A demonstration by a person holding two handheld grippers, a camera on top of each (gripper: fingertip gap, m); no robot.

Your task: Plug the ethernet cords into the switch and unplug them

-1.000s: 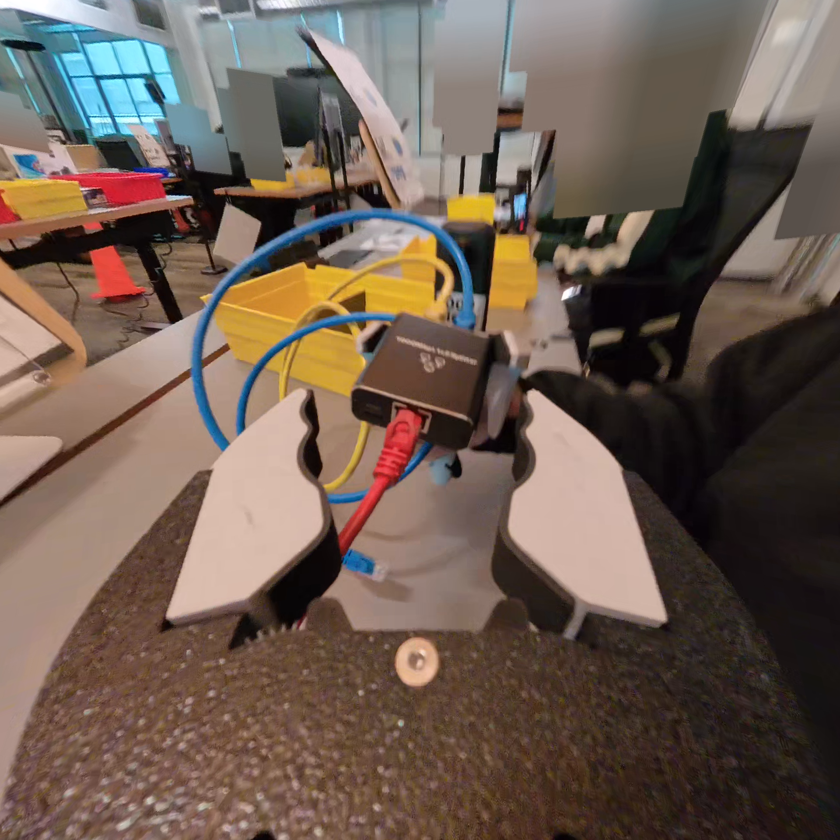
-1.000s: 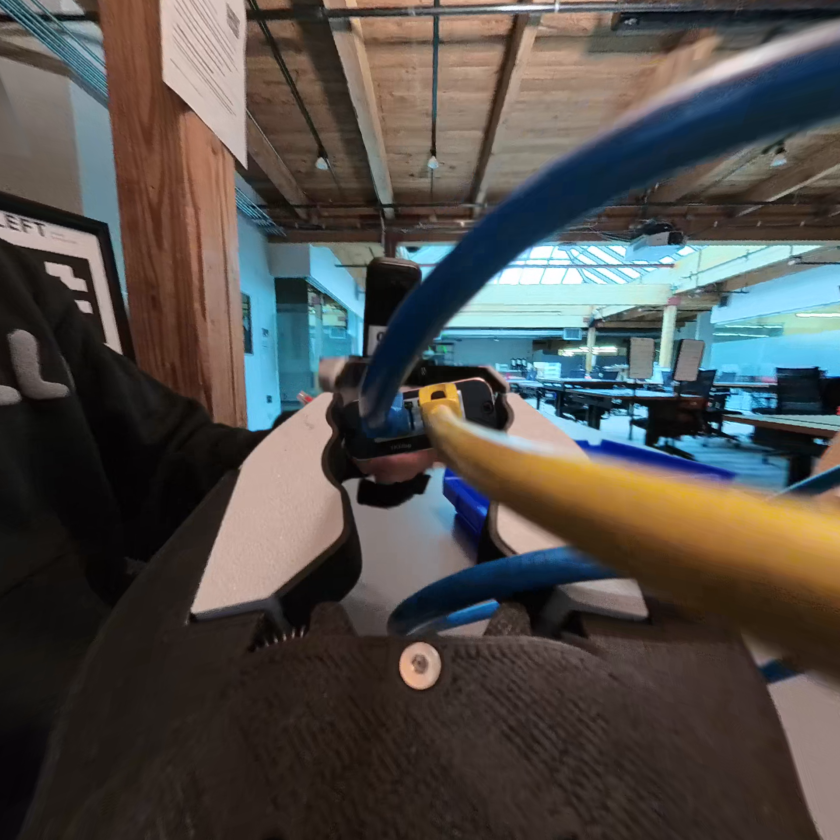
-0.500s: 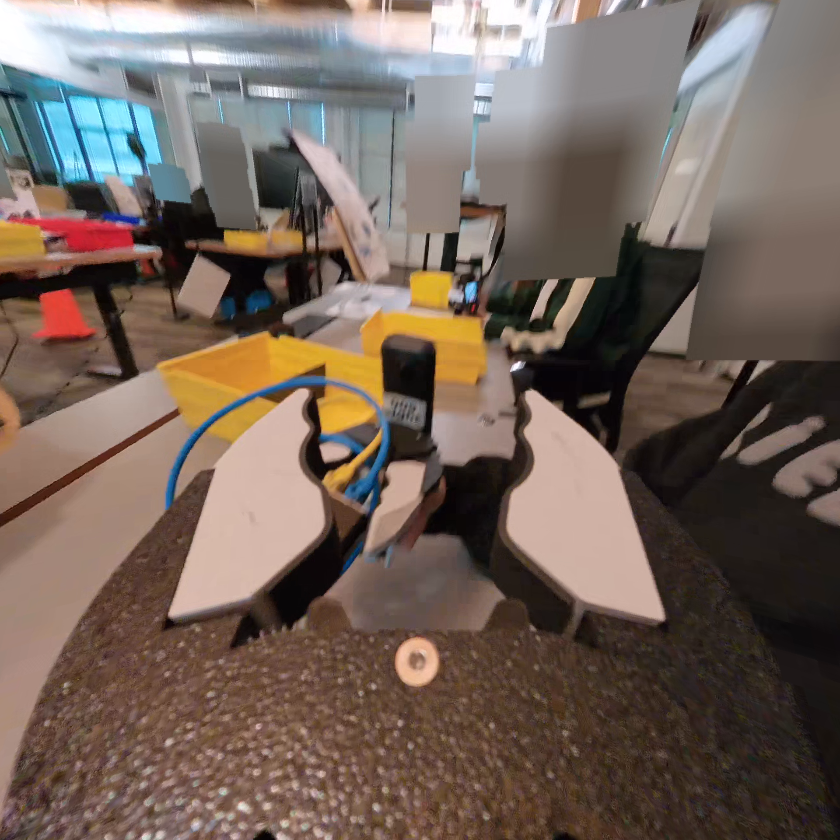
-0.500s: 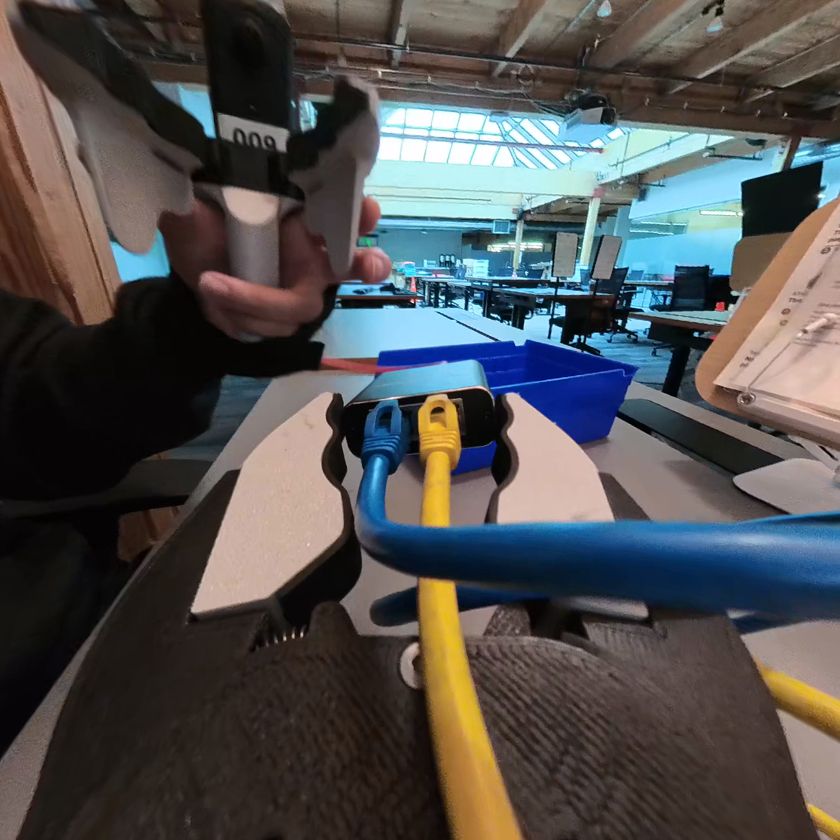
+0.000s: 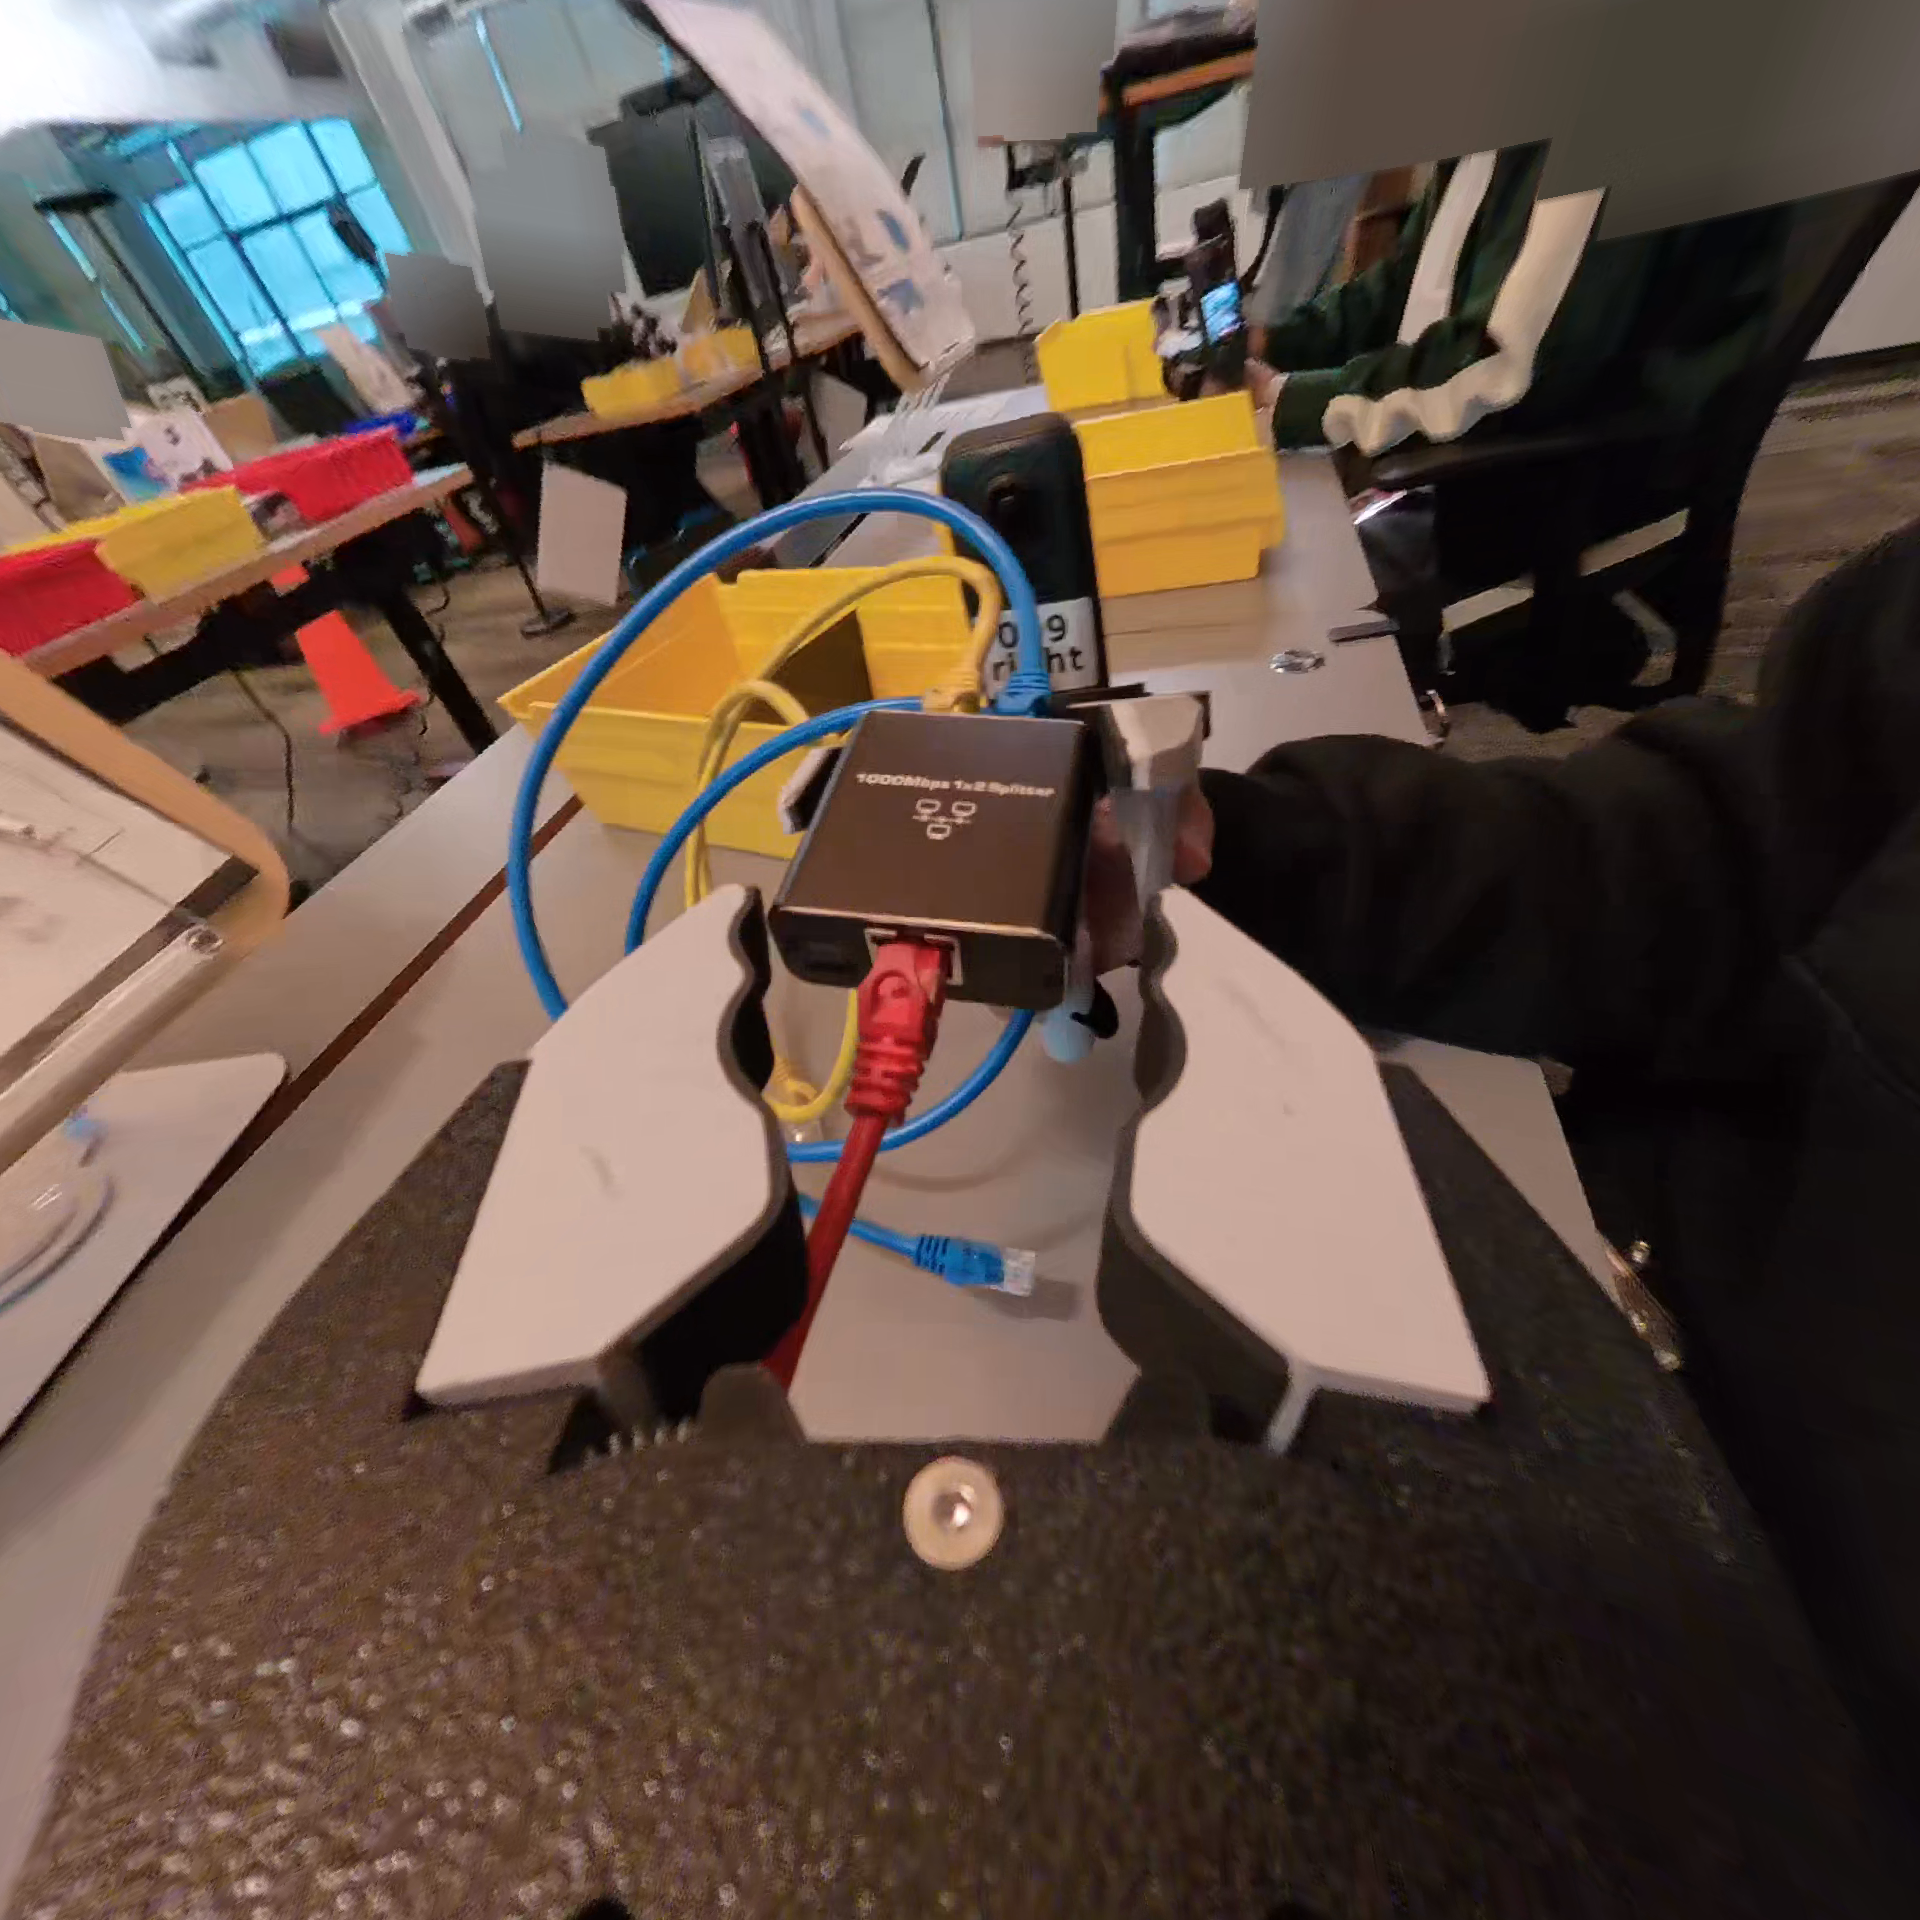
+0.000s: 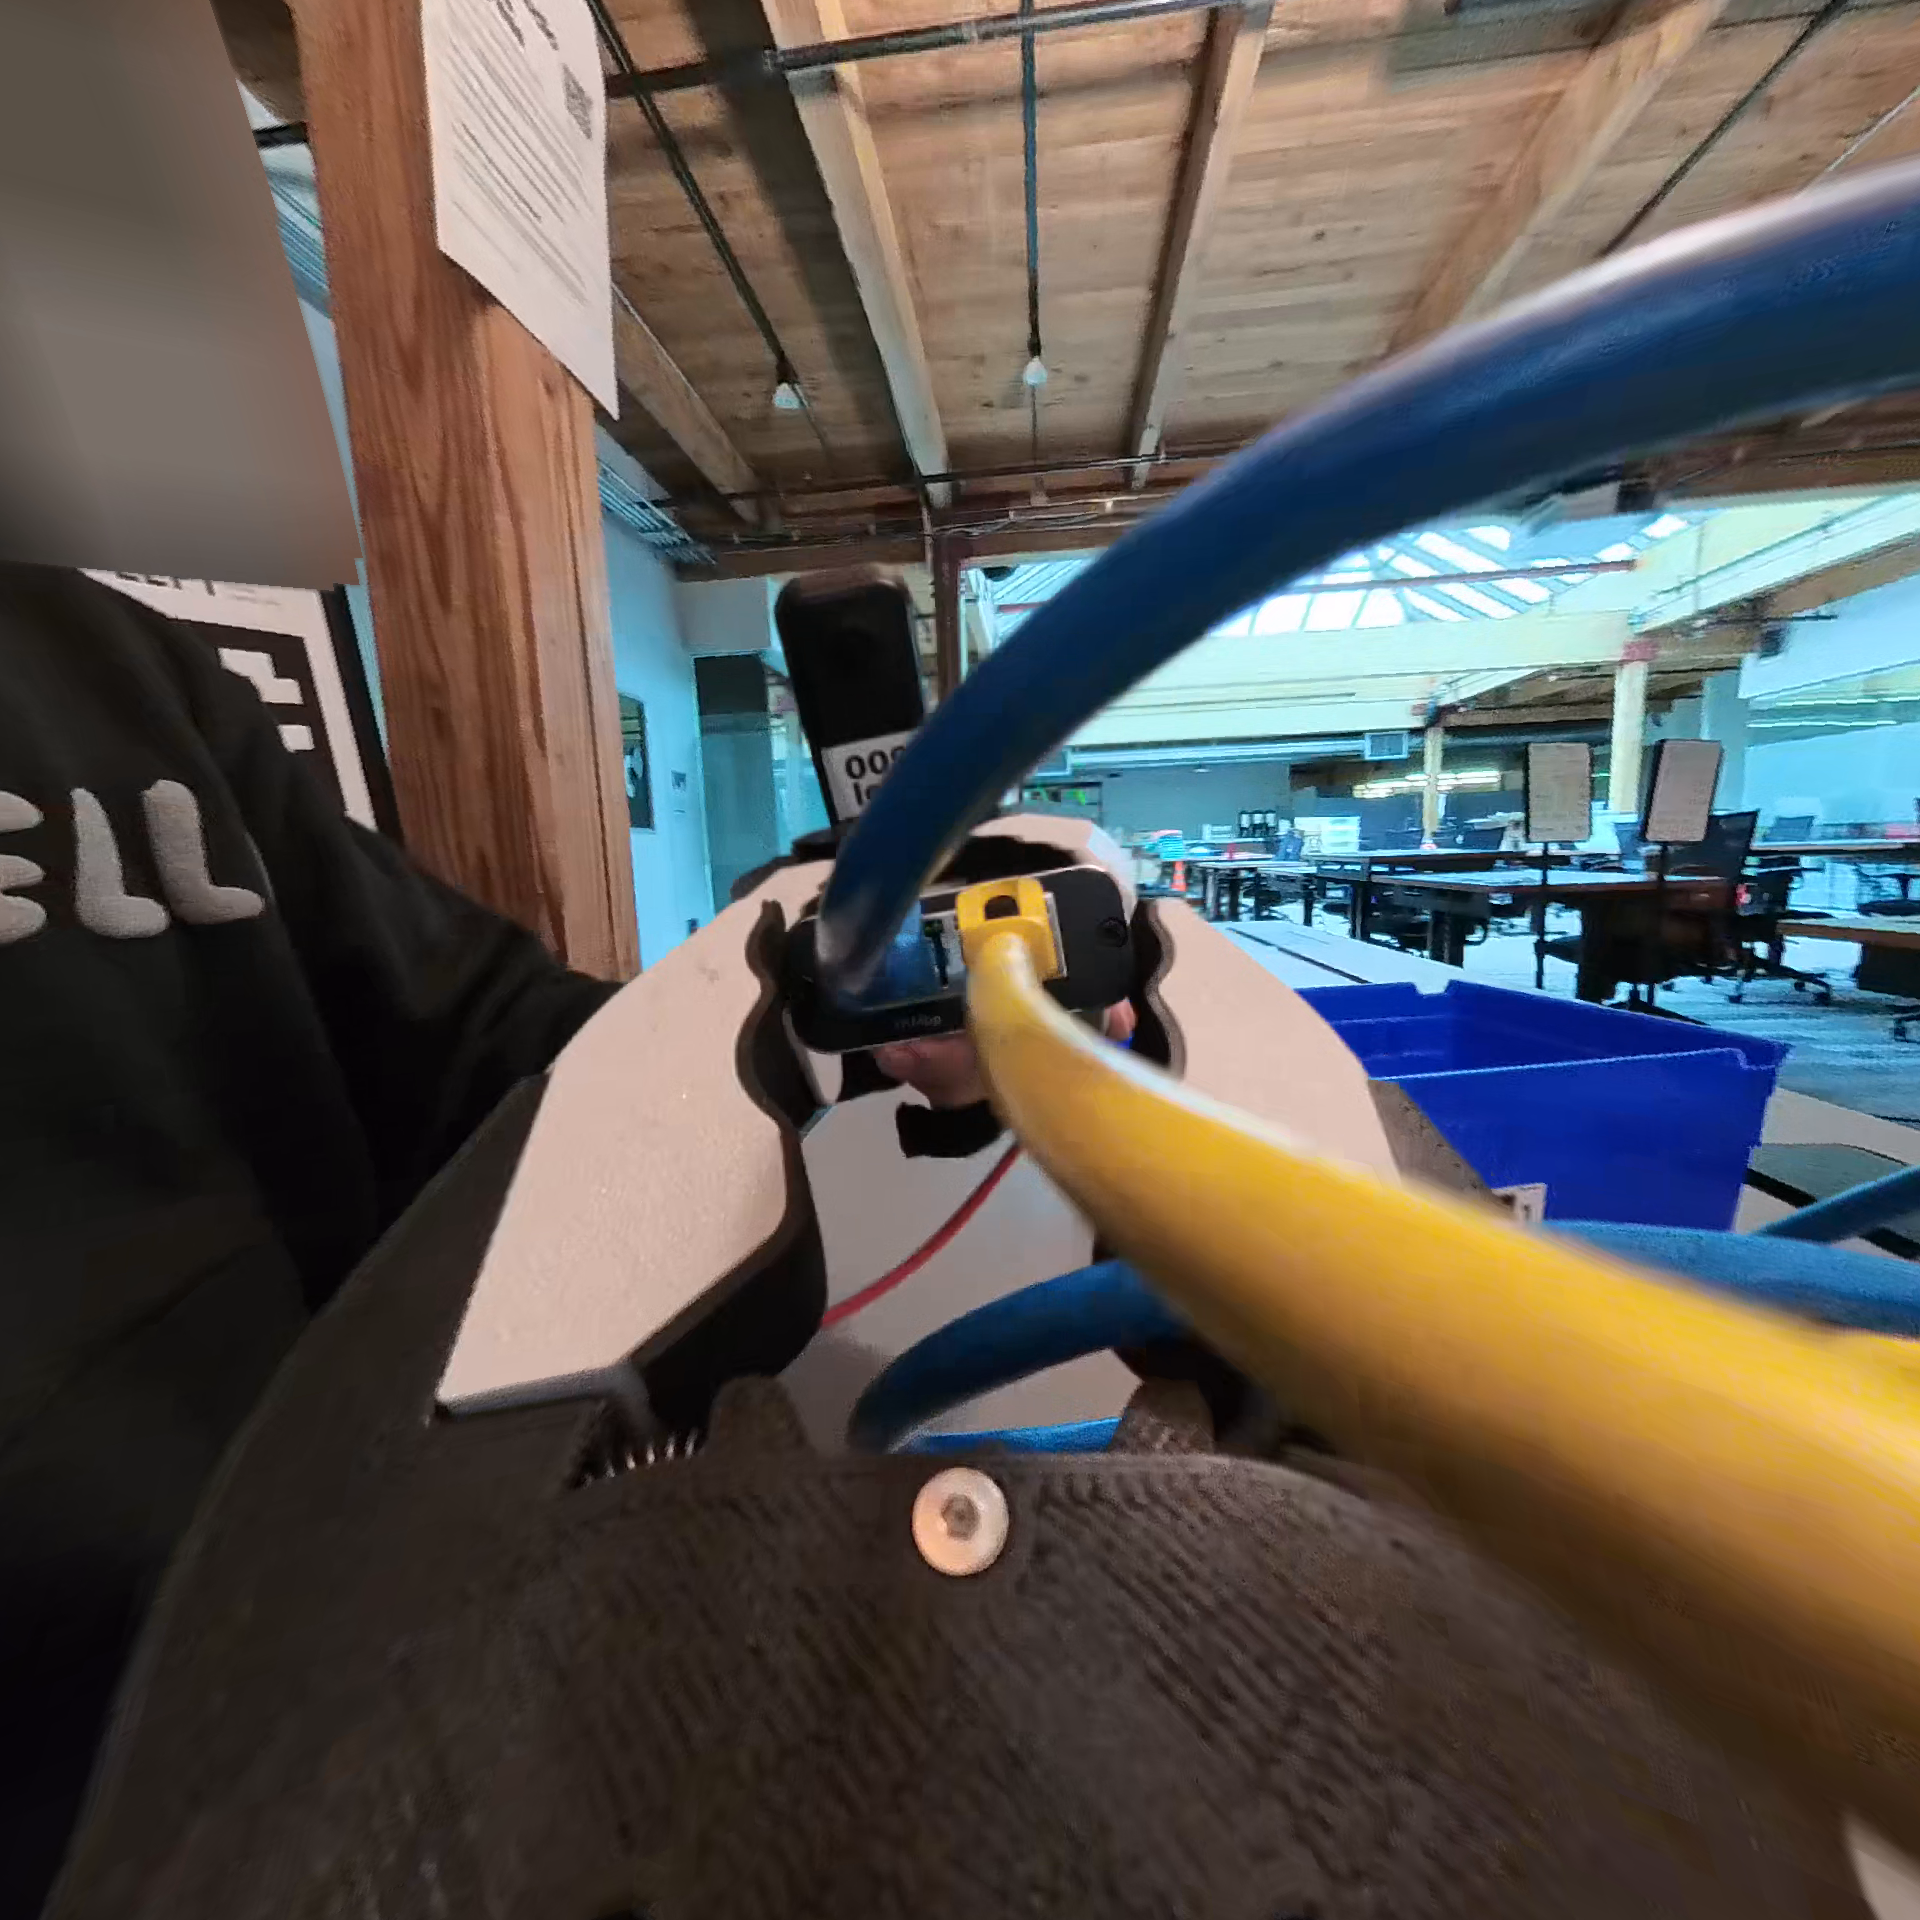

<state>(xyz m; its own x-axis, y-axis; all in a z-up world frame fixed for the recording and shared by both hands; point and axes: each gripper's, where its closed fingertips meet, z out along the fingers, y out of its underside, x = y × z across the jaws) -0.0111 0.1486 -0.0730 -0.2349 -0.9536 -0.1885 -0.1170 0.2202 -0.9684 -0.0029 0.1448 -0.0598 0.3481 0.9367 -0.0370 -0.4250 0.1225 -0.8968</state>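
The black switch (image 5: 935, 852) hangs above the grey table (image 5: 364, 935), pinched from its far side by the fingers (image 5: 1148, 743) of my right gripper. A red cord (image 5: 894, 1008) is plugged into its near face. Blue (image 5: 1023, 681) and yellow (image 5: 956, 691) cords are plugged into its far face. My left gripper (image 5: 951, 935) is open, with the red plug between its fingertips, untouched. A loose blue plug (image 5: 971, 1262) lies on the table. In the right wrist view my right gripper (image 6: 956, 961) is shut on the switch (image 6: 1091, 935), with the yellow plug (image 6: 1003, 914) and blue cord (image 6: 894, 862) in it.
A yellow bin (image 5: 665, 717) stands behind the cord loops and another (image 5: 1174, 499) farther back. A blue bin (image 6: 1538, 1081) stands right of the switch. A wooden post (image 6: 468, 623) rises at the left. A dark sleeve (image 5: 1507, 883) reaches in from the right.
Half a second ago the left gripper was lifted up and away while the switch was low by the table. Now the switch is raised again and the left fingers flank the red plug.
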